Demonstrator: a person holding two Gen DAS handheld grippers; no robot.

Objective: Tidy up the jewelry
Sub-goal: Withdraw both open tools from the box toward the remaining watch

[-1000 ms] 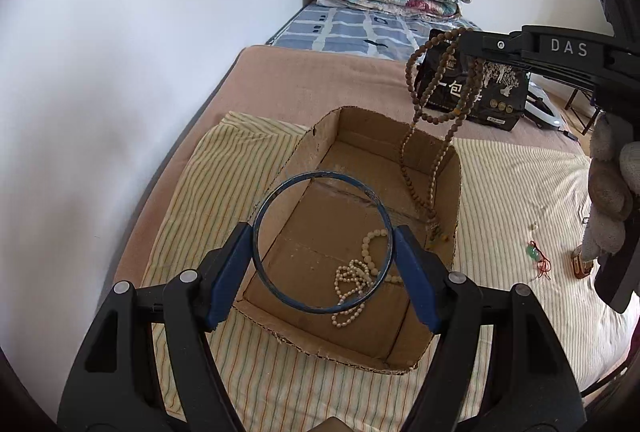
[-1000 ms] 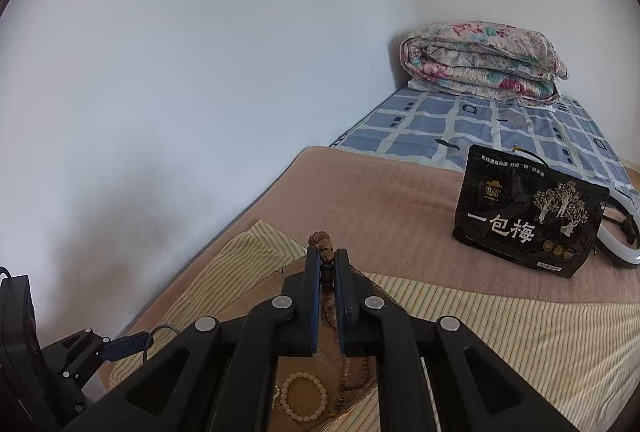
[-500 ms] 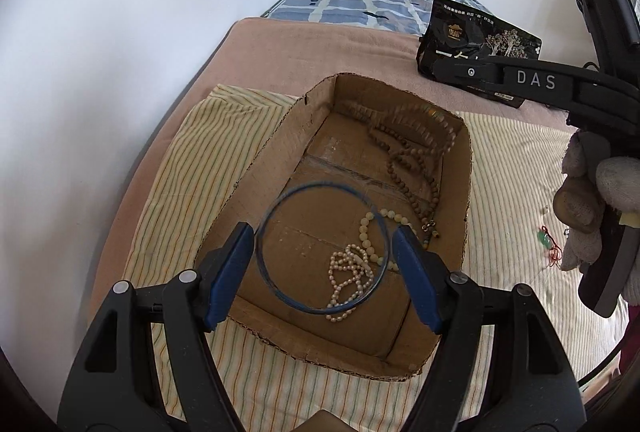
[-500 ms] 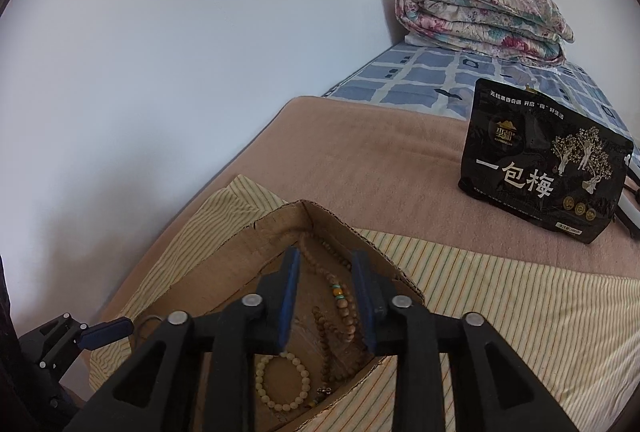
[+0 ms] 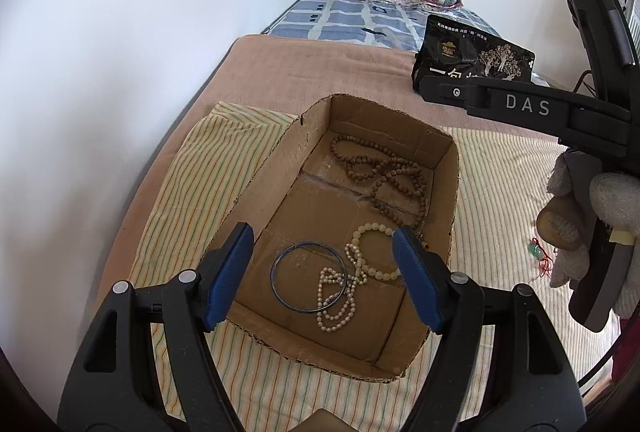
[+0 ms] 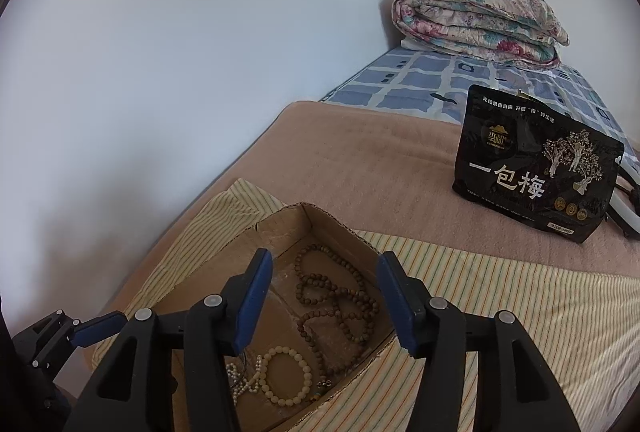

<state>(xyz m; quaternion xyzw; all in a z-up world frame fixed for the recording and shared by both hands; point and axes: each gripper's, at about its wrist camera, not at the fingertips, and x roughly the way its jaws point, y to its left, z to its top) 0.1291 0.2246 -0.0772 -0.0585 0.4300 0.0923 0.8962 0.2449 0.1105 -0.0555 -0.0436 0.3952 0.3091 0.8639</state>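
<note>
Cardboard box [image 5: 280, 167] sits on a striped cloth [image 5: 192, 183] on the bed. Inside it: brown bead necklace [image 5: 384, 171] coiled at the far end, blue bangle [image 5: 308, 276], pearl strand [image 5: 336, 296] and cream bracelet [image 5: 378, 252] at the near end, the bangle overlapping the pearls. Left gripper [image 5: 322, 270] above the box's near end, jaws released, holding nothing. Right gripper [image 6: 324, 302] above the necklace, jaws opening, nothing between them. Red-corded green charm [image 5: 538, 252] lies on the cloth, right of the box.

My left gripper [image 5: 322, 272] hanging open over the cardboard box [image 5: 280, 159], blue bangle [image 5: 308, 276], pearl strand [image 5: 336, 296], cream bracelet [image 5: 376, 252] and brown bead necklace [image 5: 384, 175] lying inside, striped cloth [image 5: 208, 167] beneath.
</note>
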